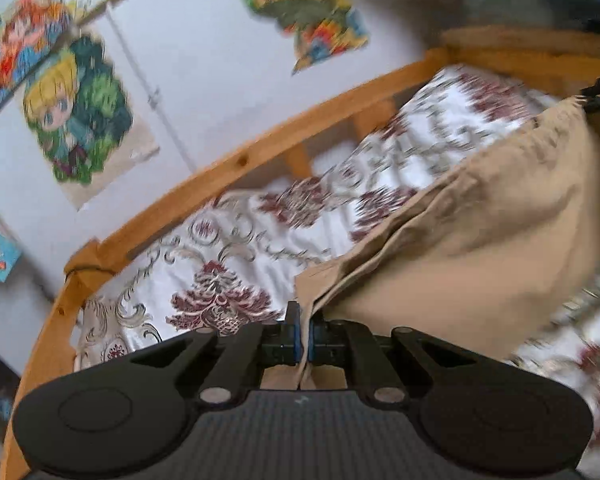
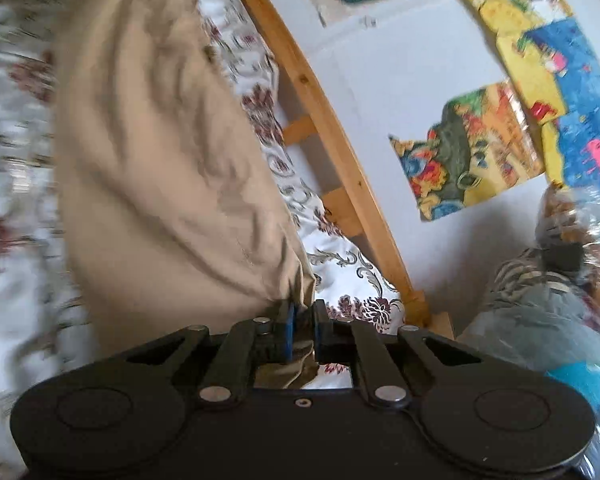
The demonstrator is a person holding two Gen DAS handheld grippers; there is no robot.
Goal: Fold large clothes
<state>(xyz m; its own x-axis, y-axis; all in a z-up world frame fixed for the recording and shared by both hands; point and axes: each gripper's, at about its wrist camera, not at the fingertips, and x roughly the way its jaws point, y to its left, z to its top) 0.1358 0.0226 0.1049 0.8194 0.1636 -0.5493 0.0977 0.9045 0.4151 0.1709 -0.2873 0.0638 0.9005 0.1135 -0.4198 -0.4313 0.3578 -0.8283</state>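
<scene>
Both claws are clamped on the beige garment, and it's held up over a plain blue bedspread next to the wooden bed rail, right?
Not quite. The bedspread is white with dark red floral and grey scroll patterns, not plain blue; the left wrist view shows it. The rest holds: the left claw and right claw are both clamped on the beige fabric garment, beside the wooden bed rail.

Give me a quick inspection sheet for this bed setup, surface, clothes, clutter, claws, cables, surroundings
Surface: floral bedspread on a wooden bed frame.
Job's things: tan garment, lifted between both claws.
Clutter: plastic-wrapped bundle beside the bed.
Grippers: left claw shut on a garment edge; right claw pinching a bunched corner.
Cables: nothing seen.
Surroundings: white wall with cartoon pictures; frames motion-blurred.
</scene>
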